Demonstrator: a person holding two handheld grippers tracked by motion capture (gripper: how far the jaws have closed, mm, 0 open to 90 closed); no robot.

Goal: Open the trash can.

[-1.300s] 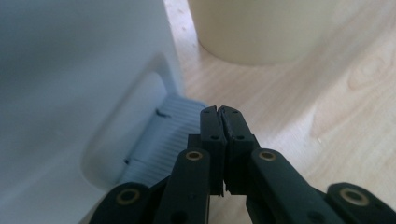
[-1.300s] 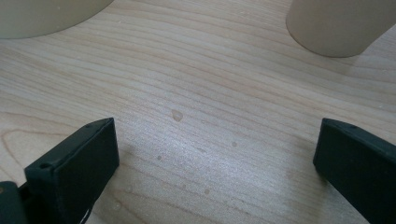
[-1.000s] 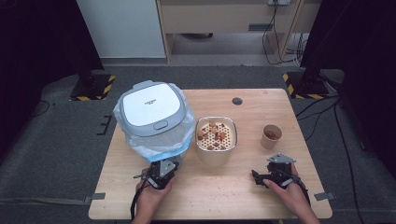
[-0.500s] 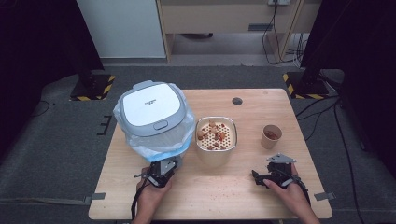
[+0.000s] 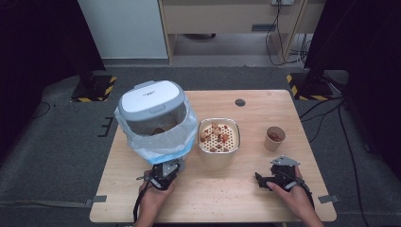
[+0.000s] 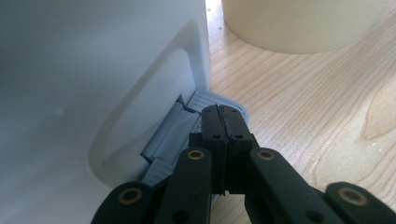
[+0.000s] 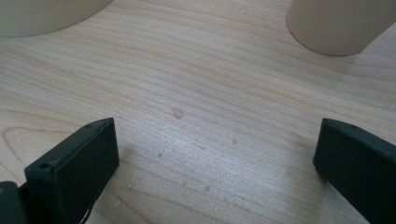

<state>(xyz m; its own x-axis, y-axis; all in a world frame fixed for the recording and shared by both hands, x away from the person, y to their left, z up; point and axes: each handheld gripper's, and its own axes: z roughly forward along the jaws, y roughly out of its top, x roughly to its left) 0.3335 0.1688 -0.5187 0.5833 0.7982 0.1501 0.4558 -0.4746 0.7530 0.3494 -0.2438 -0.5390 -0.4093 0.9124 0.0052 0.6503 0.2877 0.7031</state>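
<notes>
Change: the lid [image 5: 150, 97] of the pedal bin [image 5: 156, 124] now stands tilted up at its front, with a dark opening under it; half a second ago it lay flat and closed. Both hands sit where they were.
Pedal bin: white and lined with a pale blue plastic bag [image 5: 166, 147], it stands on the left half of the table [image 5: 236, 203]. Something brown shows inside the opening.
Left gripper [image 5: 165, 171]: just in front of the bin's base. Its jaws are clenched together with nothing between them. In the left gripper view its tips [image 6: 223, 112] lie on the grey ribbed pedal [image 6: 205, 99] in the recess at the foot of the bin.
Right gripper [image 5: 265, 178]: well to the right of the bin and low on the table. Its jaws are spread wide and empty, with bare wood between them in the right gripper view [image 7: 215, 149].
Beige tub [image 5: 218, 155]: just right of the bin; its perforated insert holds brown and pale bits.
Paper cup [image 5: 274, 140]: further right of the bin, beyond the tub, upright.
Surface: light wood with visible grain, specked with crumbs and small droplets in front of the bin. A round dark disc [image 5: 240, 102] is set in the wood behind and to the right of the bin.
Room: grey carpet [image 5: 56, 156] surrounds the table. Yellow-and-black striped feet [image 5: 94, 90] stand behind the bin to its left, and another pair [image 5: 305, 87] stands far to its right. Behind the bin are a white cabinet [image 5: 123, 28] and a wooden unit [image 5: 227, 16] with cables [image 5: 279, 33].
</notes>
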